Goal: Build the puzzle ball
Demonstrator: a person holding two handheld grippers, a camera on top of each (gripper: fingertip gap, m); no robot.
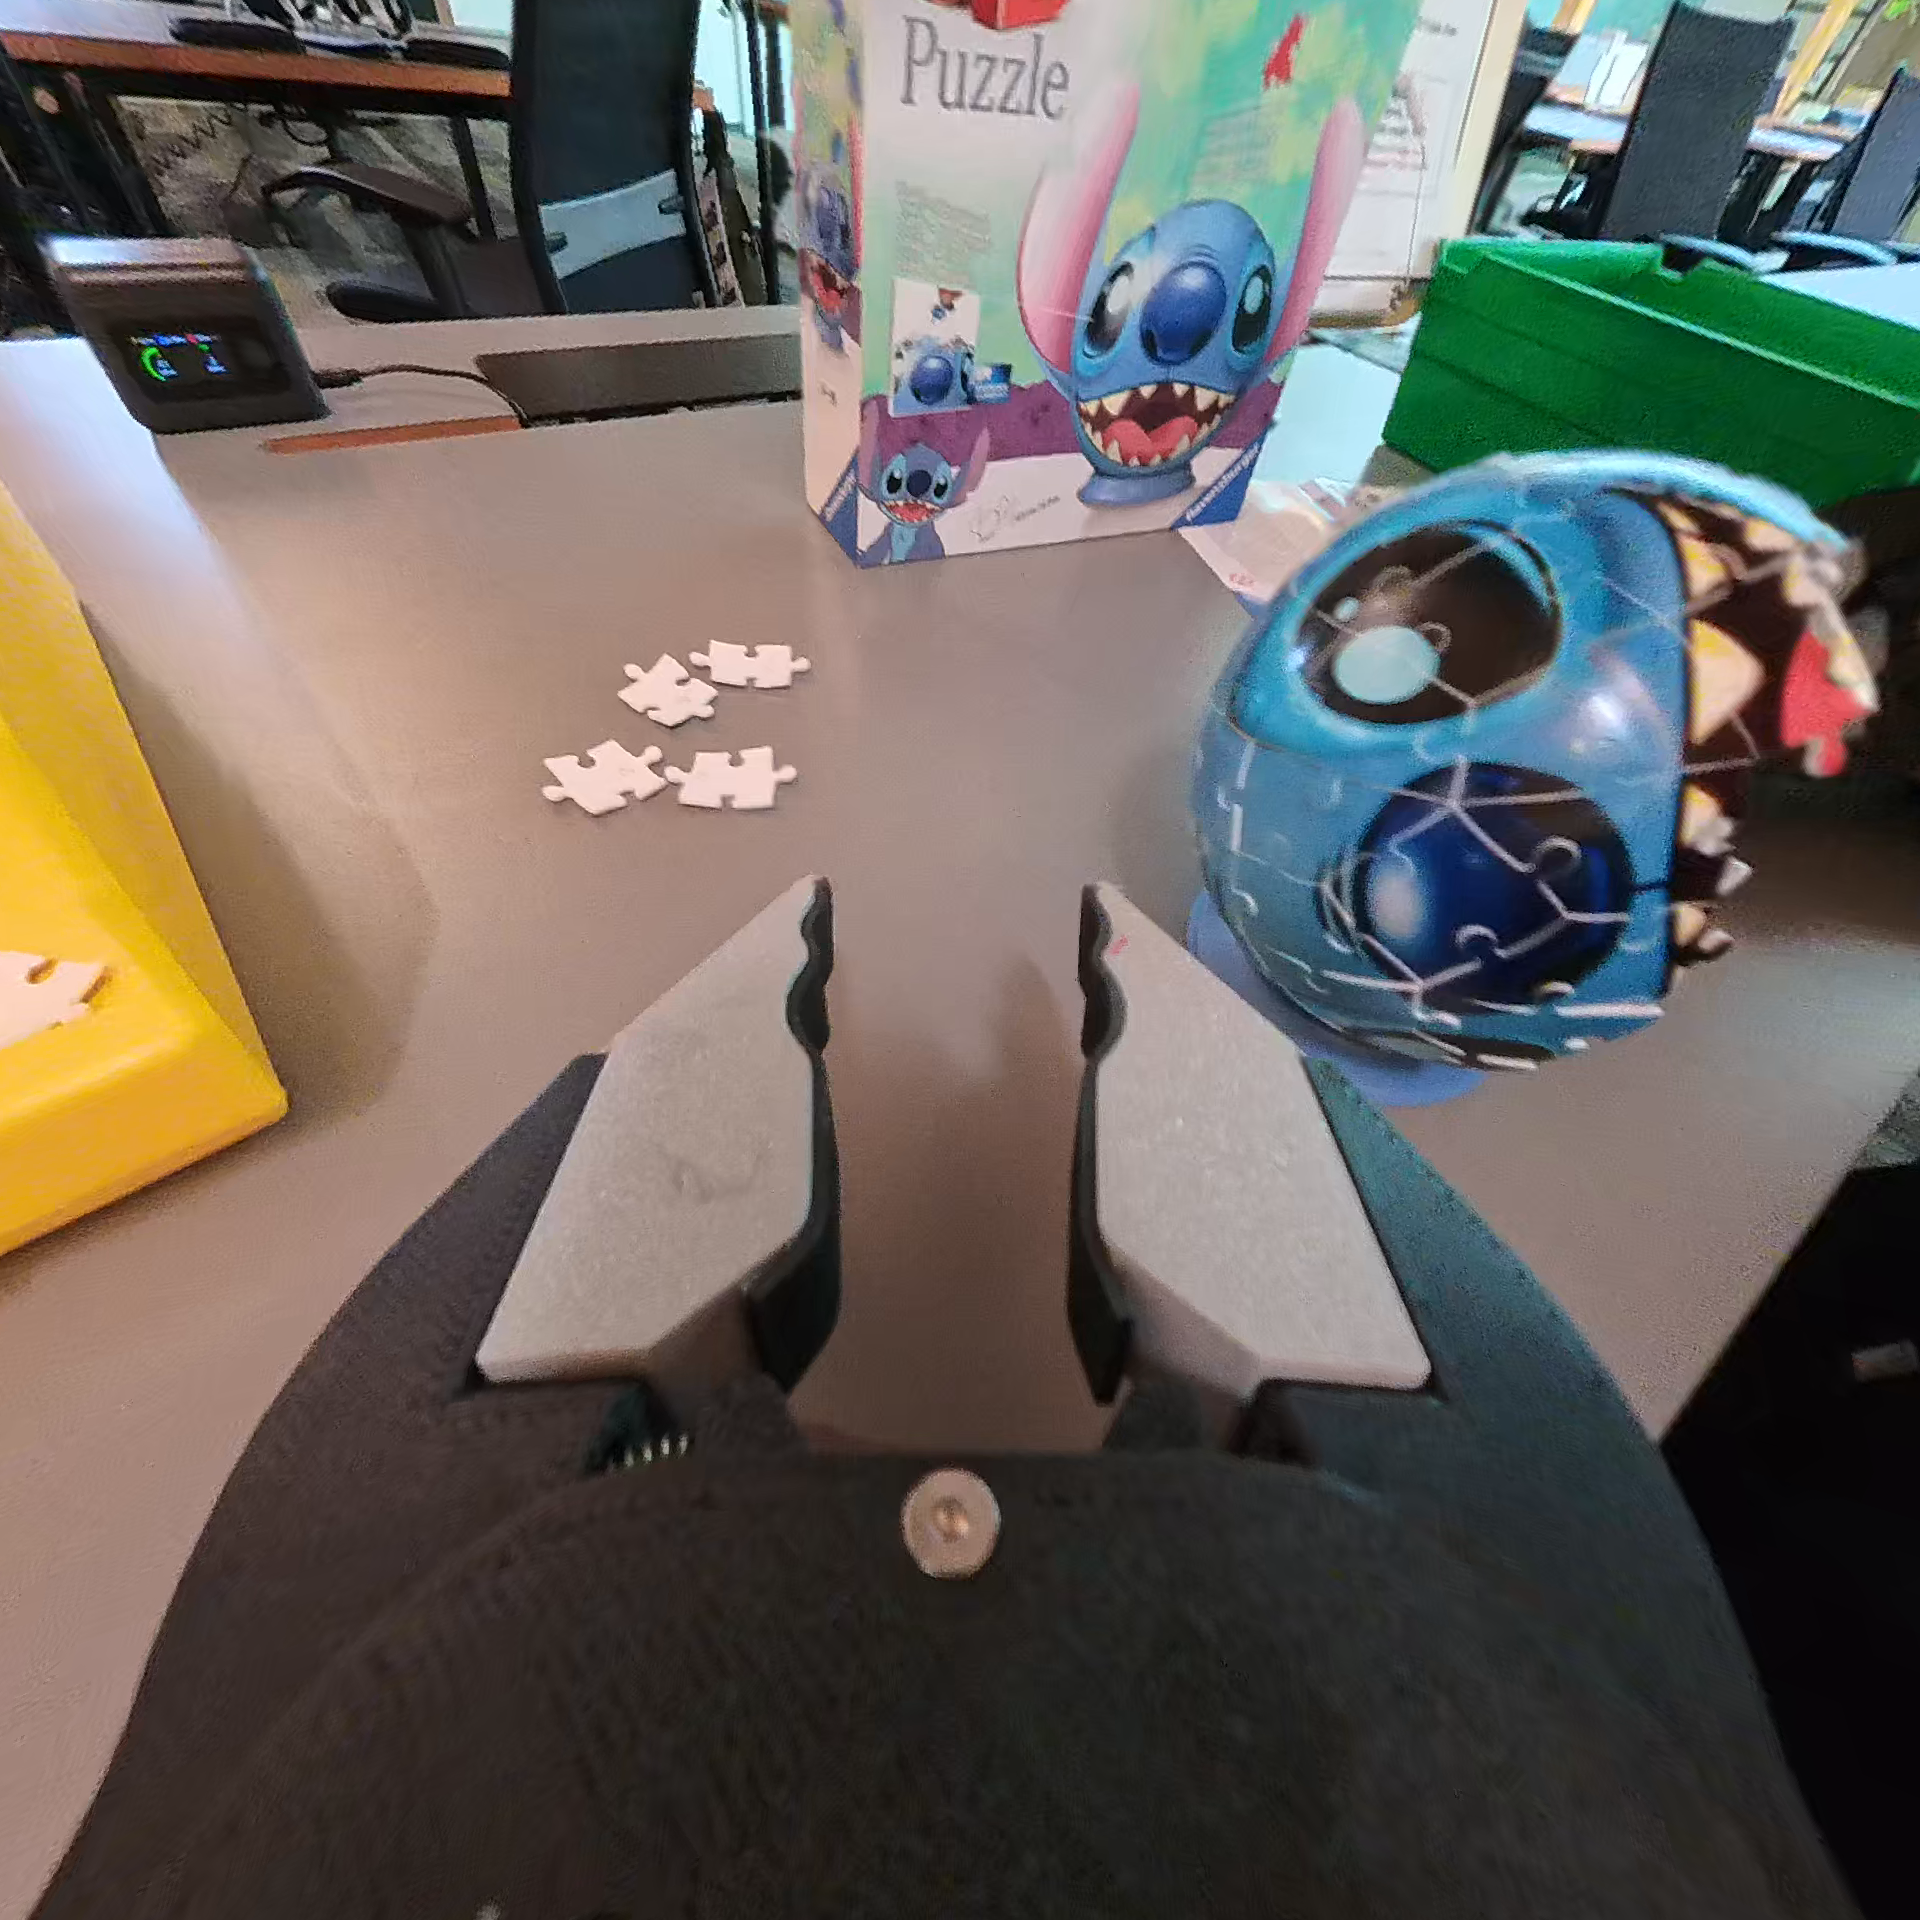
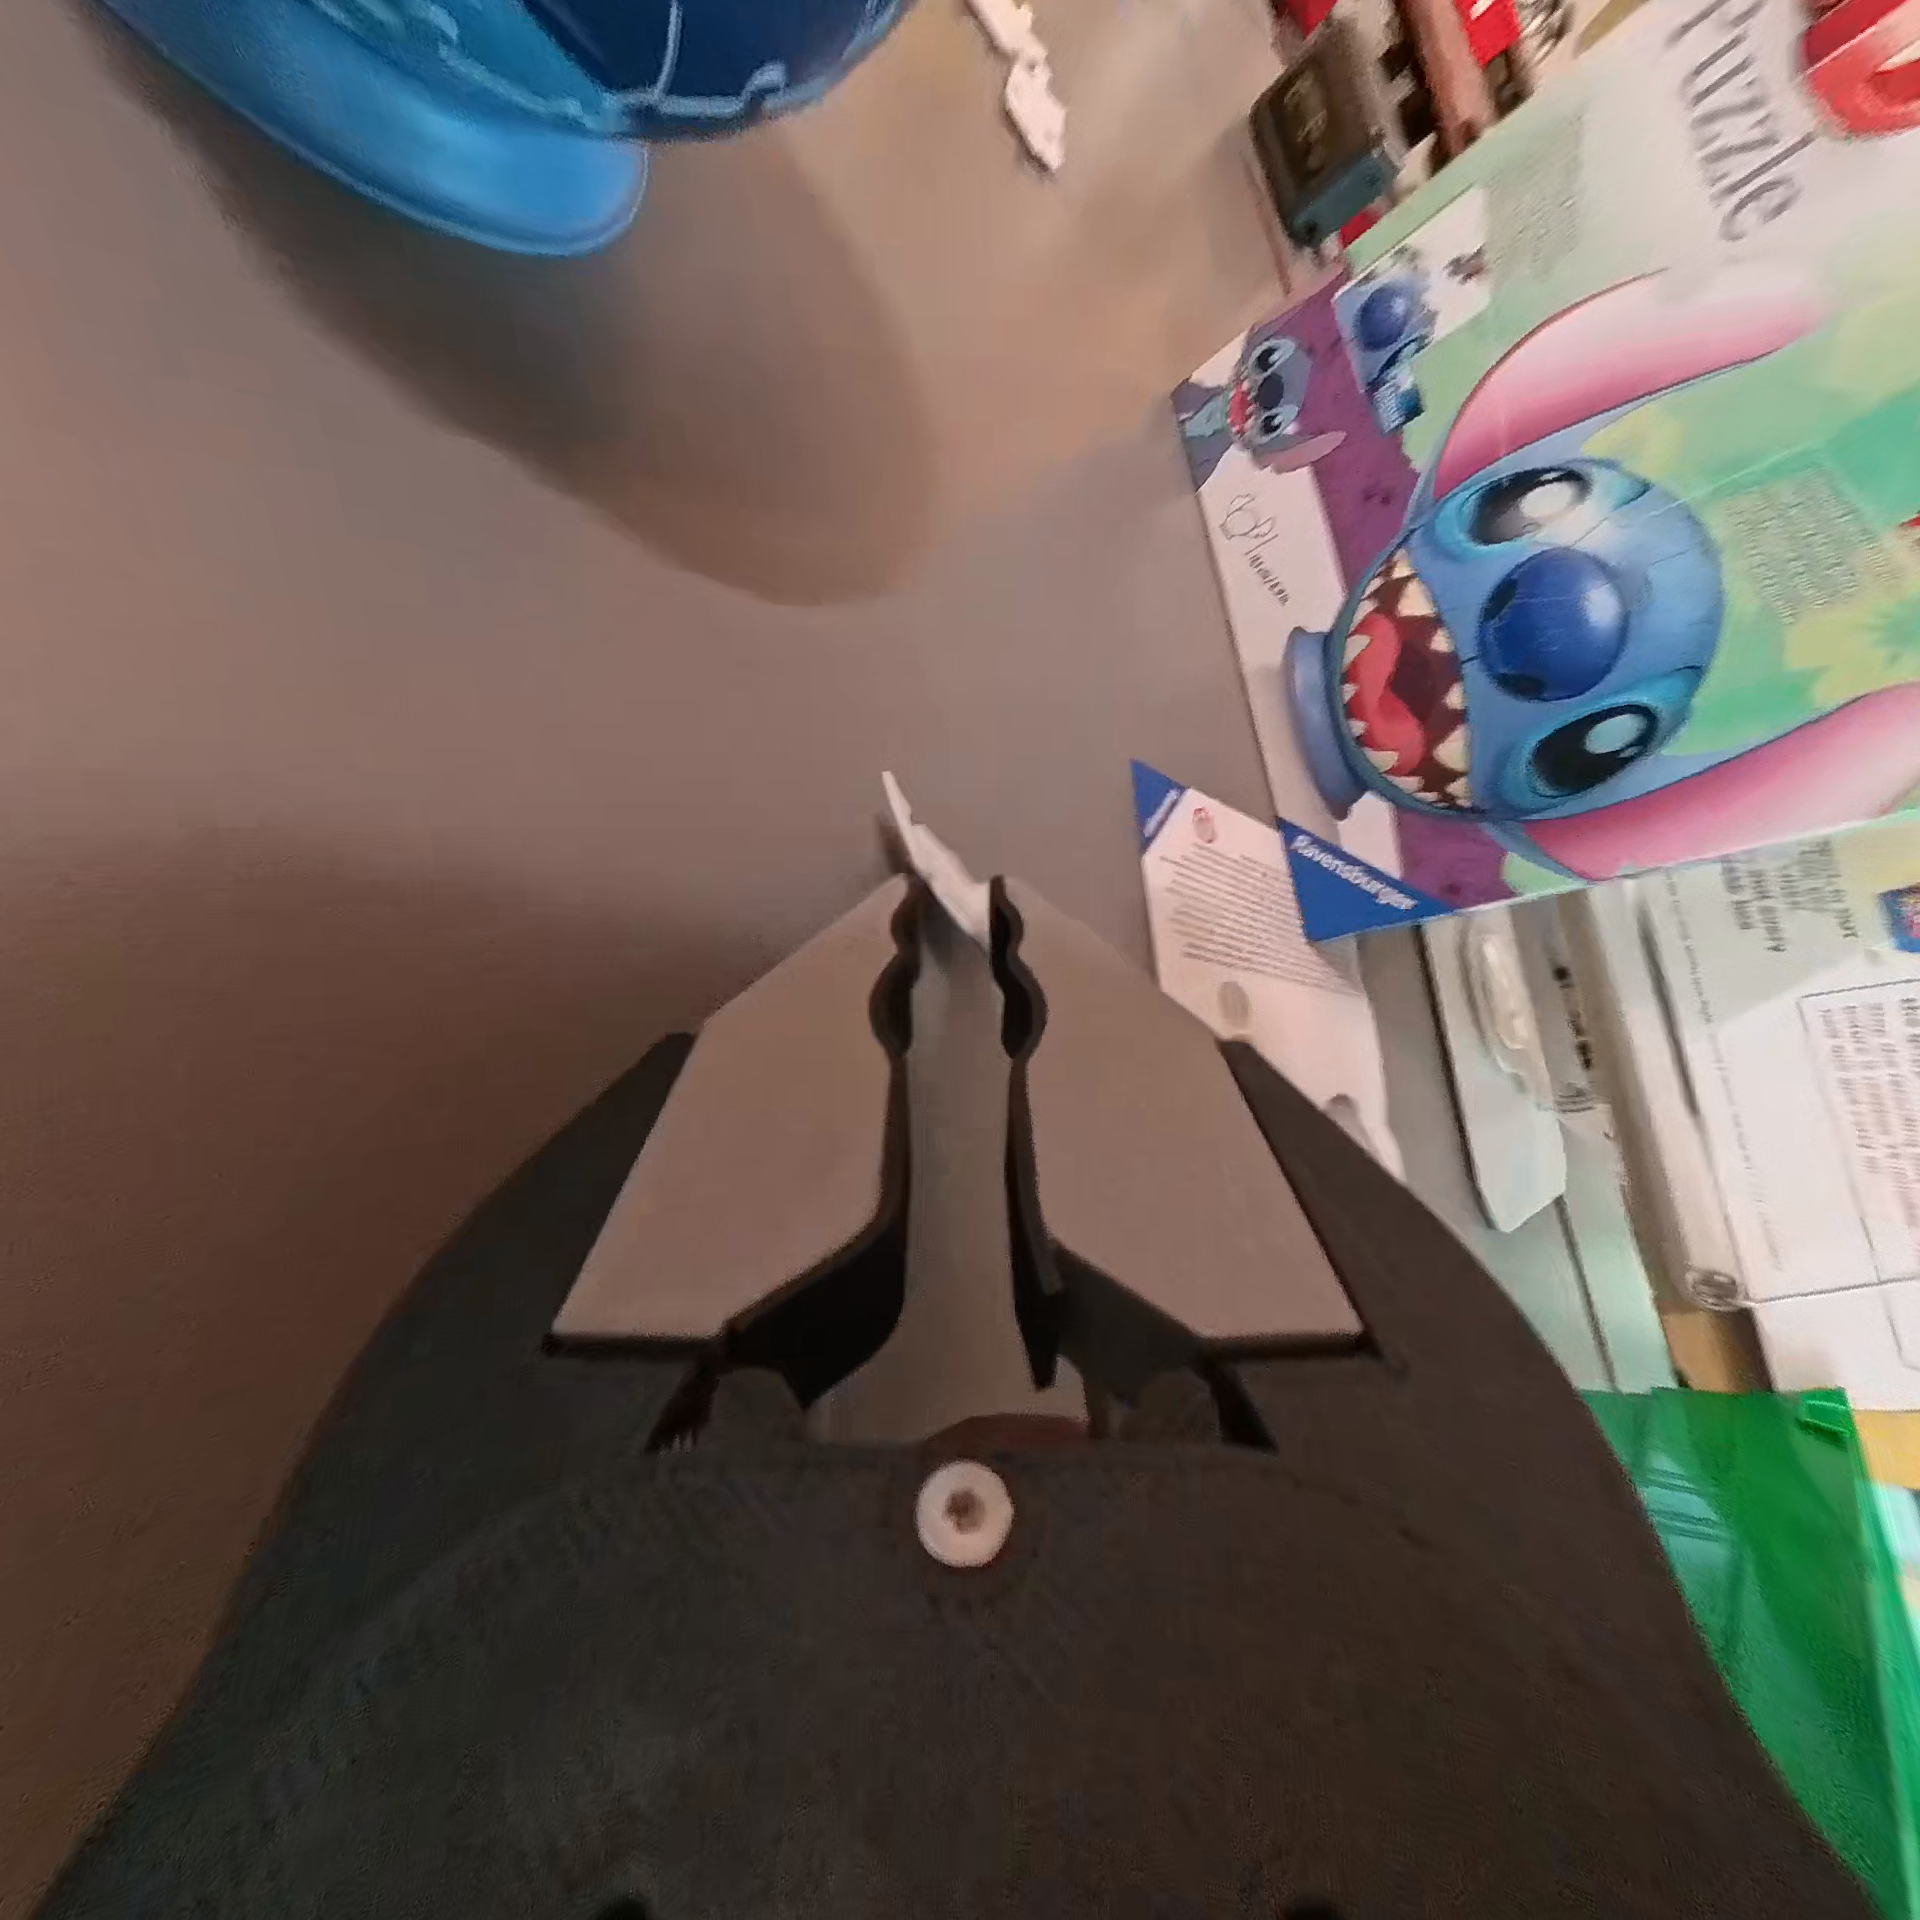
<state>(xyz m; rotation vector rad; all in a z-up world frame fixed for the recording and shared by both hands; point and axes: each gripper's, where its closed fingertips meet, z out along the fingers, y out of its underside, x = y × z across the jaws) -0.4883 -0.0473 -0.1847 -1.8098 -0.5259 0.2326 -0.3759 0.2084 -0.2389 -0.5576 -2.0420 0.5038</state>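
The partly built blue puzzle ball [image 1: 1475,769] sits on its blue stand [image 1: 1382,1081] at the right of the grey table, its right side ragged and open. Several white loose pieces [image 1: 675,732] lie face down ahead of my left gripper [image 1: 956,935], which is open and empty just left of the ball. In the right wrist view, tilted sideways, my right gripper [image 2: 951,904] is shut on a white puzzle piece [image 2: 935,857] above the table. The ball [image 2: 665,62] and its stand [image 2: 447,145] show at the top left.
The puzzle box [image 1: 1049,270] stands at the back and also shows in the right wrist view [image 2: 1558,499]. A yellow tray [image 1: 94,987] holding a white piece is at the left. A green box [image 1: 1662,364] is at the back right. A small dark device [image 1: 177,332] stands at the back left.
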